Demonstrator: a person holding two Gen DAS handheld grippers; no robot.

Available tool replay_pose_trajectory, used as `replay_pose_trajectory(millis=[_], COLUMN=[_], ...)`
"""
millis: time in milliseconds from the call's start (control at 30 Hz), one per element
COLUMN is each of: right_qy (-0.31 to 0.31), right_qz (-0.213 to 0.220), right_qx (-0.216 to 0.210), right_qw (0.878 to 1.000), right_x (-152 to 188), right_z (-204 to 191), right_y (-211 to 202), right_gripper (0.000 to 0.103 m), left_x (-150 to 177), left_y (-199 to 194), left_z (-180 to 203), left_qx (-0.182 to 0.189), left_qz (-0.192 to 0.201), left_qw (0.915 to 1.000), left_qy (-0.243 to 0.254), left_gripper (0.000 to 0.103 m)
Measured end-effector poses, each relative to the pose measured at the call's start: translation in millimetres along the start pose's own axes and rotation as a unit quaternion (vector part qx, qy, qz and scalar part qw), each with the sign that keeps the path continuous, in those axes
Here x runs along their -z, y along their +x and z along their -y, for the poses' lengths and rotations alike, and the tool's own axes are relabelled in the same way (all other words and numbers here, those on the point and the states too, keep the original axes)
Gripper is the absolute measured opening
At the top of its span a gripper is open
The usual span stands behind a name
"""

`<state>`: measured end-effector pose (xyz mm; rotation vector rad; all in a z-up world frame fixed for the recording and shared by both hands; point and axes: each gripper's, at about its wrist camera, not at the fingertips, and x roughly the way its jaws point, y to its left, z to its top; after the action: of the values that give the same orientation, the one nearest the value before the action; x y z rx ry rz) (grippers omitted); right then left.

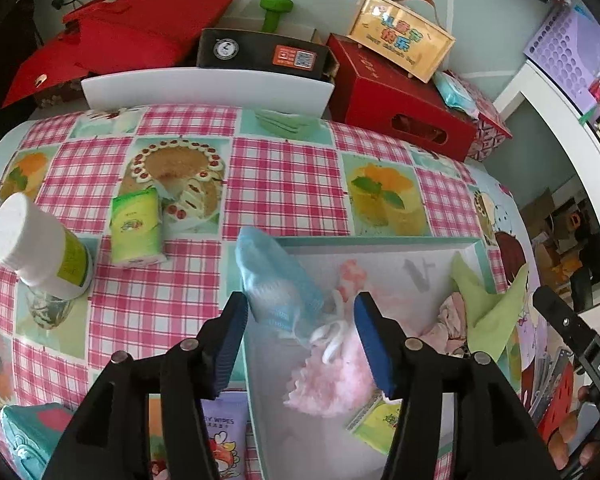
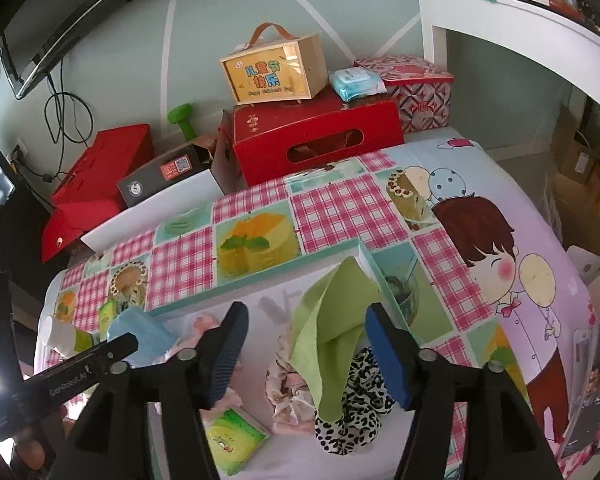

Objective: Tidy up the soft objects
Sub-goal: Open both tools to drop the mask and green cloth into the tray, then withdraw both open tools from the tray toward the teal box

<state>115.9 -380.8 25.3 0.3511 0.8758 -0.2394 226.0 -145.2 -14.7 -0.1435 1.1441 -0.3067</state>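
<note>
Left hand-held gripper (image 1: 300,336): jaws apart, nothing pressed; blue mesh pouch (image 1: 276,280) draped over the shallow white box's rim (image 1: 380,241), pink fluffy item (image 1: 332,380) partly hidden behind one pad; right hand-held gripper (image 2: 306,350): jaws apart over green cloth (image 2: 328,332); leopard-print fabric (image 2: 352,420) beneath, half covered; tissue packet (image 2: 234,440) cut off.

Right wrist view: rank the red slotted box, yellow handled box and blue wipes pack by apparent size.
1. red slotted box
2. yellow handled box
3. blue wipes pack
All sit at similar distance, so ranking is fairly safe.
</note>
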Motion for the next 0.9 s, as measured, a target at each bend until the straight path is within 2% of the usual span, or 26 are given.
replay_pose_trajectory(millis=[267, 333, 400, 500, 633, 733, 767, 833, 900], right_qy=[-0.014, -0.015, -0.016, -0.018, -0.026, -0.033, -0.035, -0.04, -0.047], right_qz=[-0.014, -0.021, -0.029, -0.042, -0.052, -0.055, -0.056, -0.057, -0.057], right_qx=[0.007, 0.009, 0.012, 0.016, 0.022, 0.025, 0.027, 0.03, 0.032], right_qw=[1.0, 1.0, 0.999, 0.999, 0.998, 0.998, 0.997, 0.997, 0.997], right_x=[3, 4, 6, 8, 11, 12, 13, 14, 15], right_z=[-7, -8, -9, -10, -14, -17, -19, -22, -25], right_y=[7, 10, 14, 20, 25, 26, 27, 28, 29], right_gripper=[0.077, 0.078, 0.079, 0.08, 0.087, 0.09, 0.094, 0.102, 0.102], left_x=[0, 0, 0, -1, -1, 0, 0, 0, 0], left_y=[-1, -5, -9, -13, -15, -16, -16, -16, -16], left_z=[-19, -22, -24, -28, -33, -36, -37, -39, -41], left_qx=[-0.012, -0.013, -0.013, -0.013, -0.013, -0.025, -0.031, -0.042, -0.052], left_qz=[-0.005, 0.002, 0.01, 0.017, 0.023, 0.028, 0.029, 0.029, 0.027], left_qw=[0.9994, 0.9991, 0.999, 0.9987, 0.998, 0.9975, 0.9974, 0.997, 0.9967], left_qy=[-0.033, -0.04, -0.043, -0.047, -0.057, -0.06, -0.059, -0.057, -0.056], left_gripper=[0.058, 0.069, 0.074, 0.076, 0.079, 0.087, 0.089, 0.089, 0.089])
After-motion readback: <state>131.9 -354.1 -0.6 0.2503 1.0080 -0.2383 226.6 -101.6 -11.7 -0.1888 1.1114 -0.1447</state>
